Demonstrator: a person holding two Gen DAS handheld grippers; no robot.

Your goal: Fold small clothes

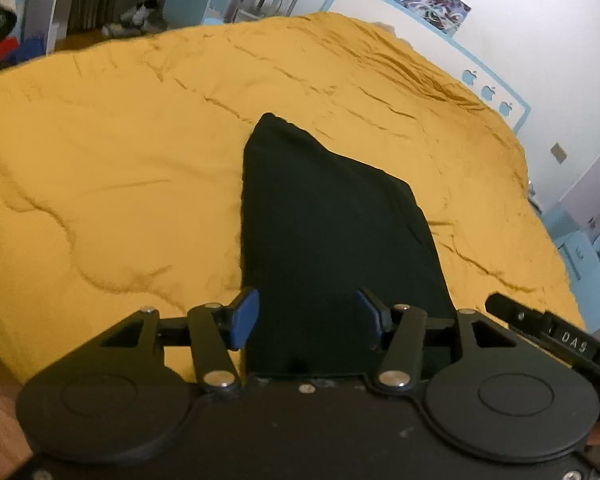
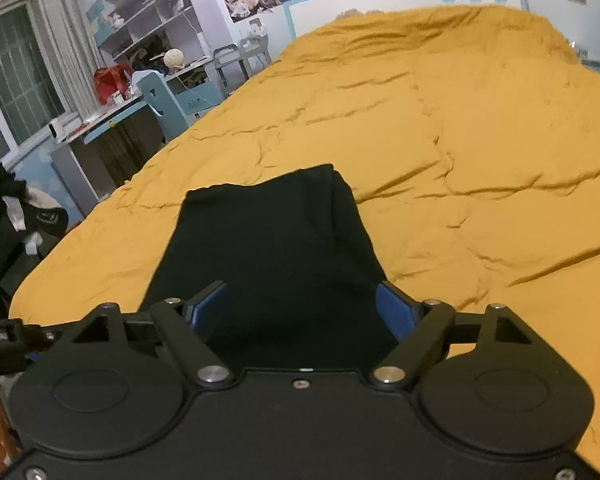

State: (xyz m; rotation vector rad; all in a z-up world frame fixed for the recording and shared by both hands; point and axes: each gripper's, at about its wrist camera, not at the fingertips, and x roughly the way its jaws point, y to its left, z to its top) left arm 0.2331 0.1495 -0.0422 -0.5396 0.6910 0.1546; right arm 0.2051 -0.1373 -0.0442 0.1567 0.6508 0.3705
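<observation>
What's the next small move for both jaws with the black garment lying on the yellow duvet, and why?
Probably bring both grippers back down to the near edge of the black garment and pinch it for another fold. The left gripper and right gripper have jaws spread with nothing pressed between the pads, and the garment lies flat as a long folded strip on the yellow duvet, reaching away from the grippers.

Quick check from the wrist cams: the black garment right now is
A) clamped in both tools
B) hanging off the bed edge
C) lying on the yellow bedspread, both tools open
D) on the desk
C: the black garment lies on the yellow bedspread, and the blue pads of the left tool and right tool stand apart, off the cloth.
</observation>
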